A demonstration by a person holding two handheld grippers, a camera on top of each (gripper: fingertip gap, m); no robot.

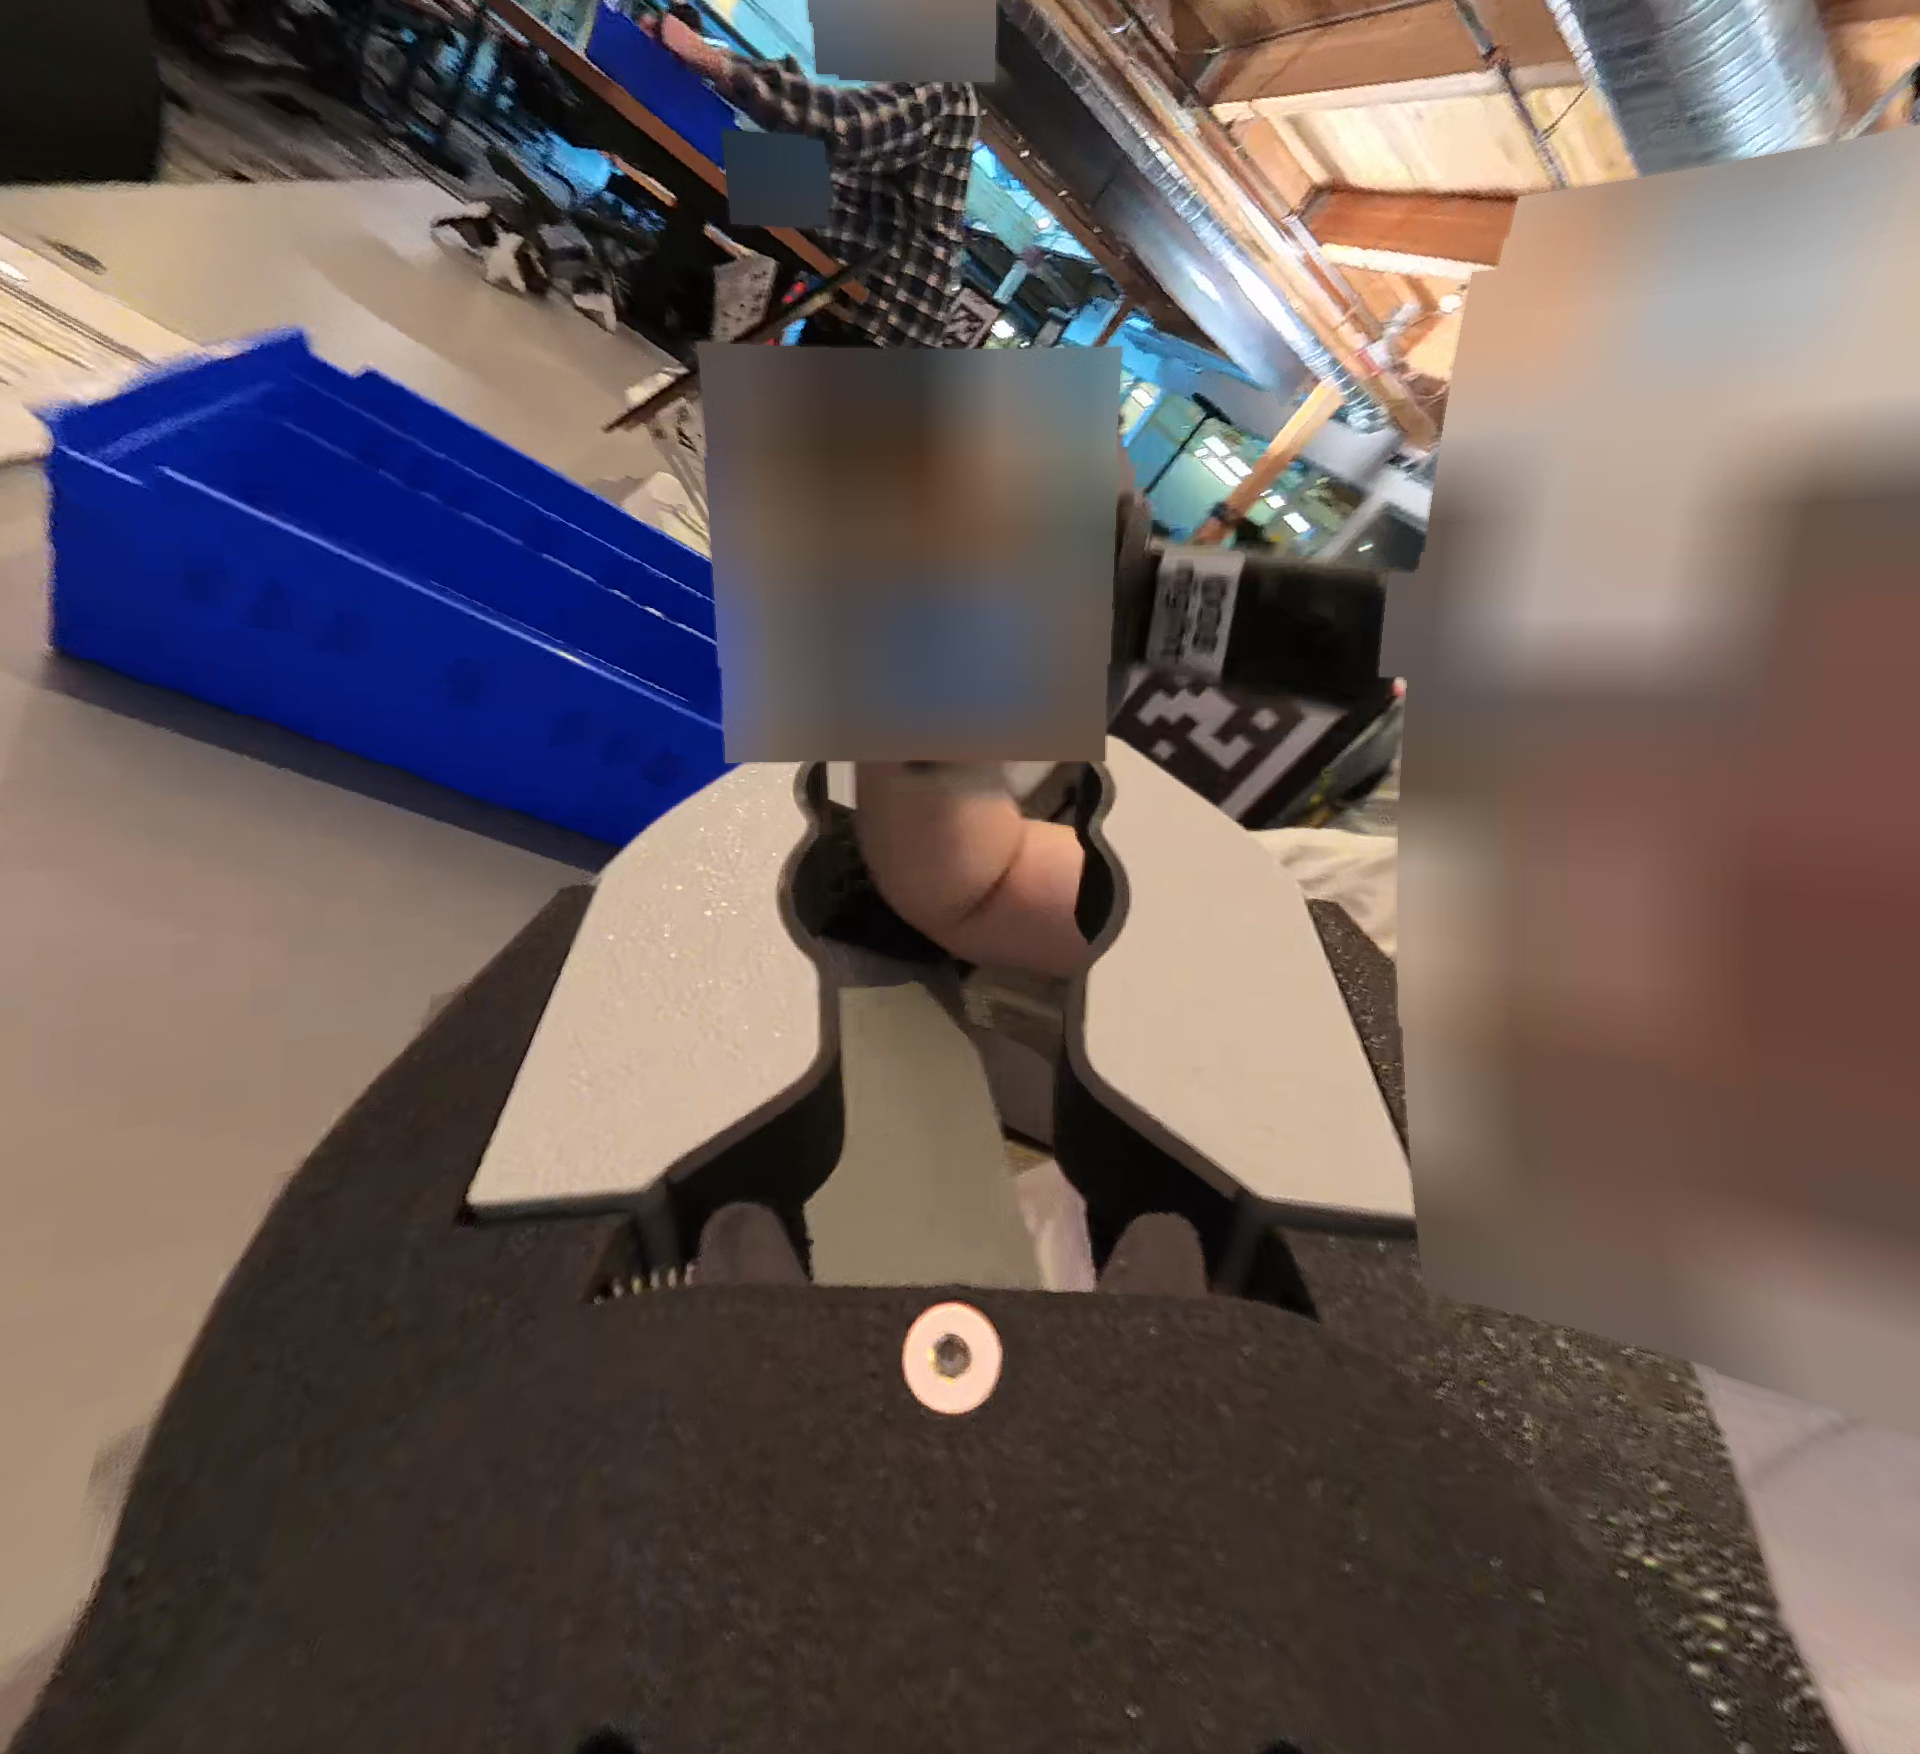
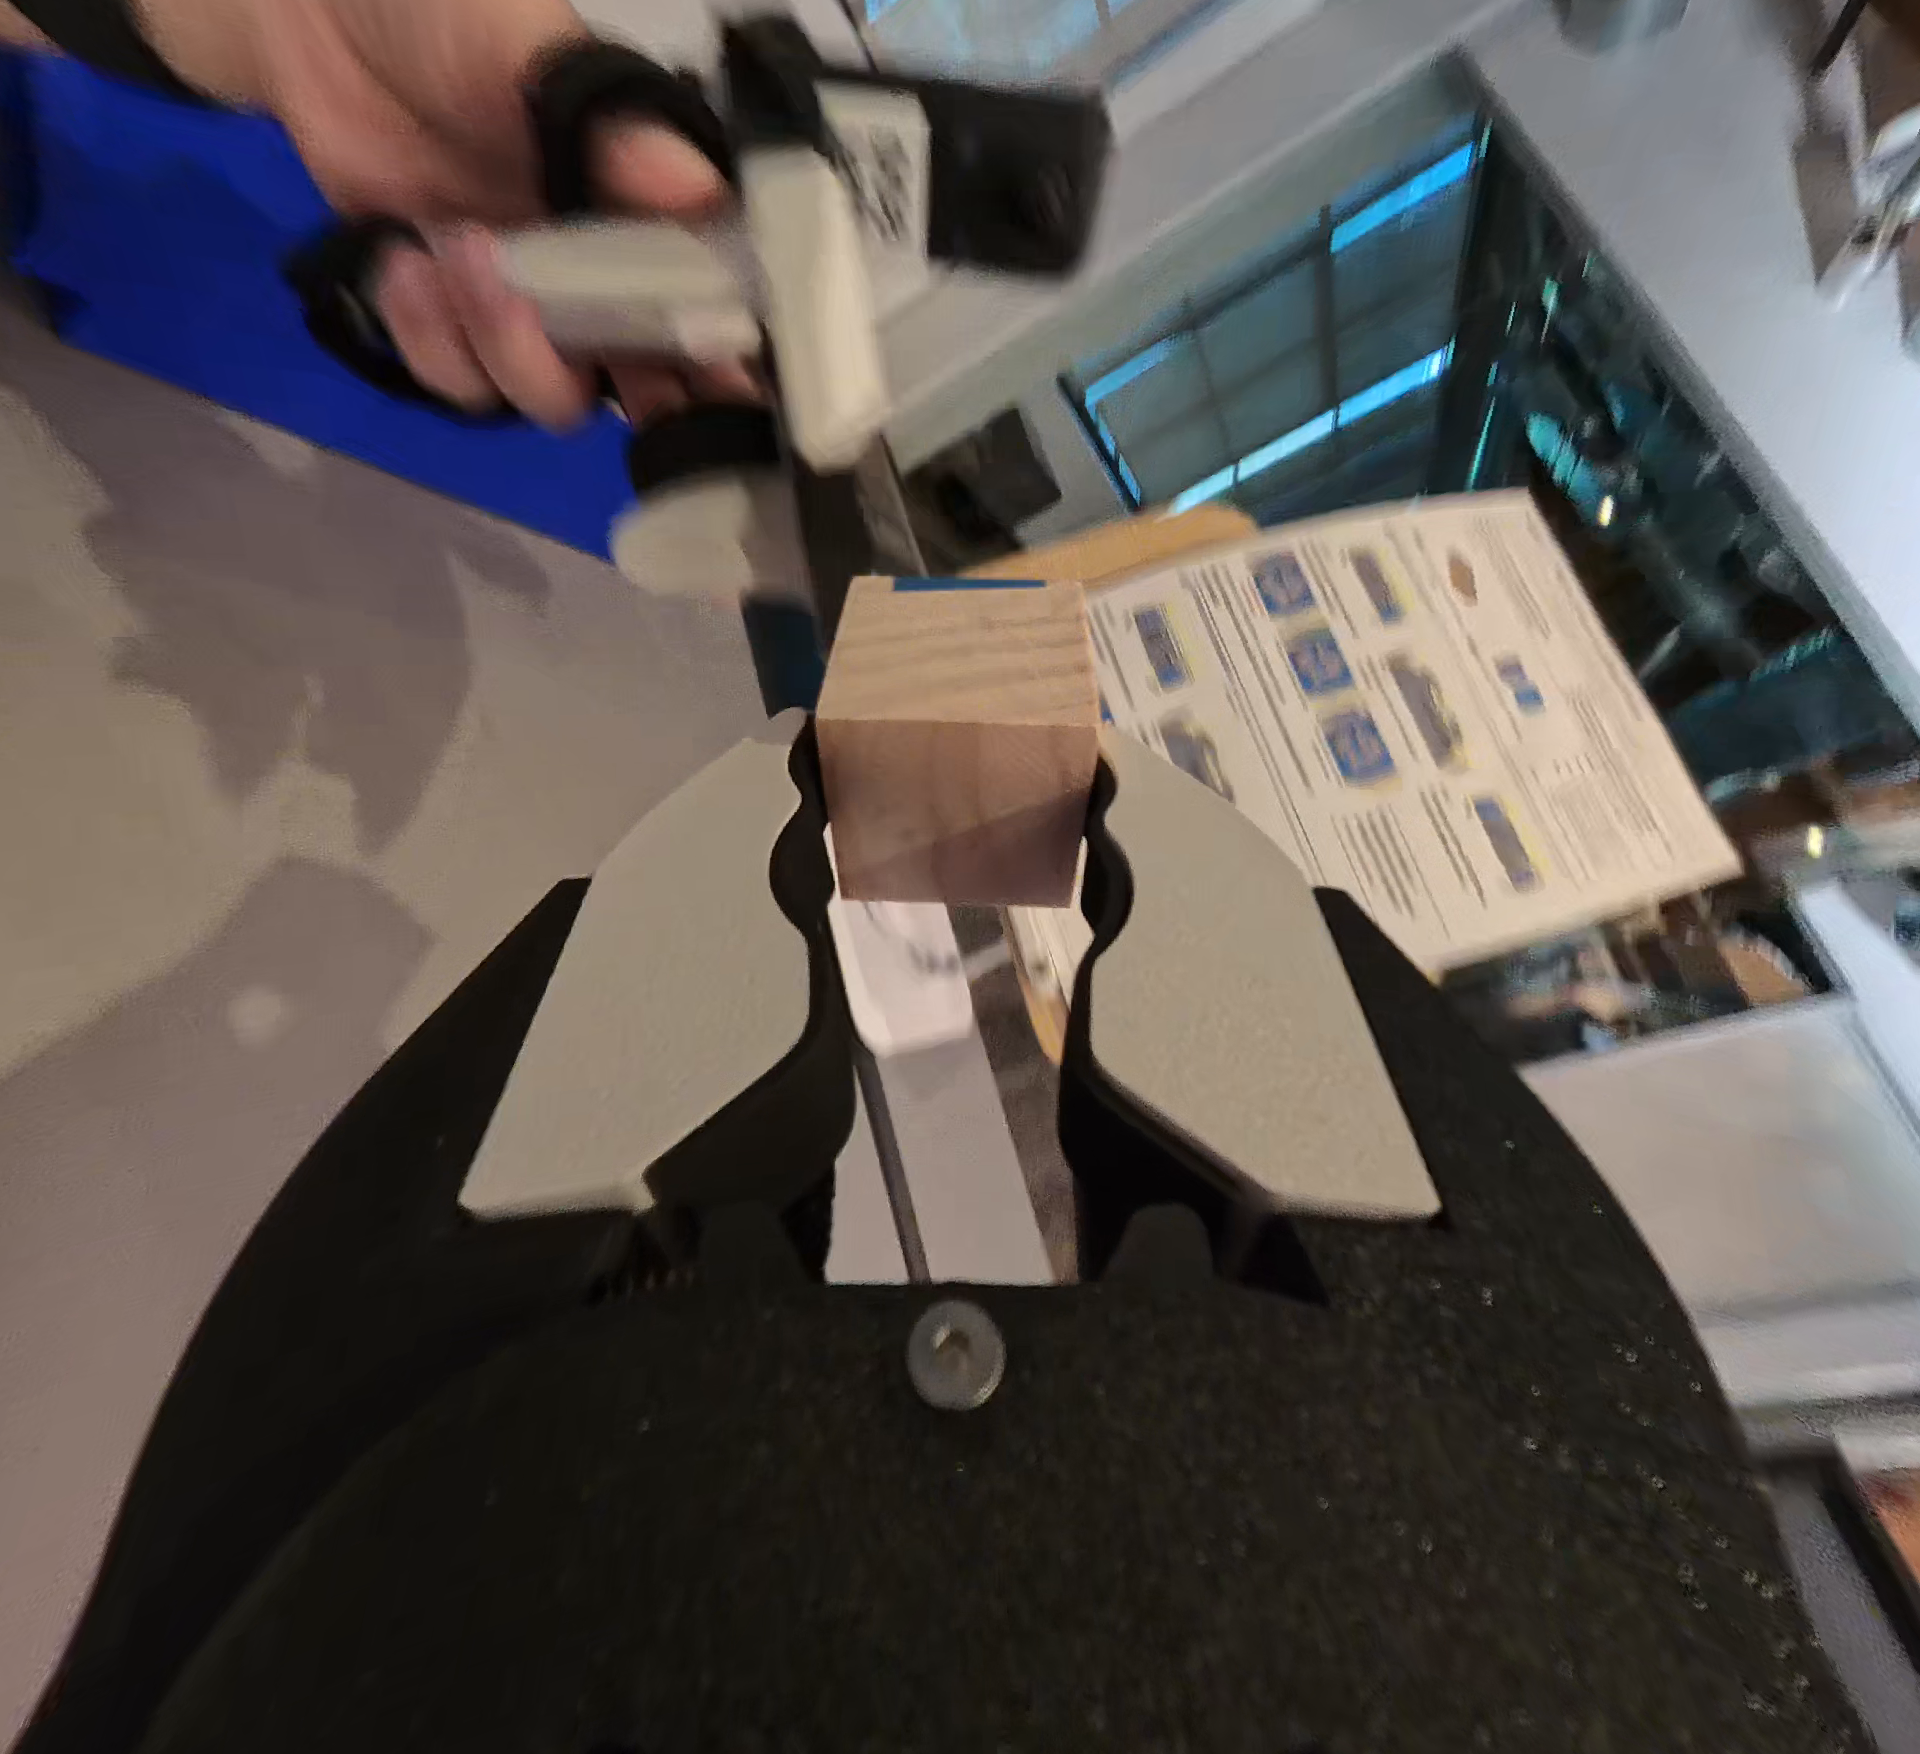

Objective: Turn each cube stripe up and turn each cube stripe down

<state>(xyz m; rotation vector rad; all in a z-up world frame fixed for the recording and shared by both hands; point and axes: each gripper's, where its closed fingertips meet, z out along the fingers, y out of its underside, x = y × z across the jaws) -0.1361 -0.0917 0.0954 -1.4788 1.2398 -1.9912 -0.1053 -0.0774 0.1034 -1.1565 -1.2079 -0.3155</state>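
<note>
Blue bin: open plastic tray on the grey table, left of the left gripper; ribbed interior, contents cannot be made out.
Wooden cube: pinched between the right gripper's fingertips, lifted clear of the table; a blue stripe shows along its far top edge.
Right gripper: jaws closed onto the cube's two side faces, tilted view with the table edge running beneath it.
Left gripper: jaws parted a moderate way, nothing visibly between them; the tip region is partly masked by a blur patch, a bare forearm lies beyond the gap.
Left hand: seen in the right wrist view, wrapped round the left gripper's handle, up and left of the cube, over the bin.
Printed sheet: lies right of the cube, beyond the table edge.
Open room: bare grey table surface spreads left of both grippers.
</note>
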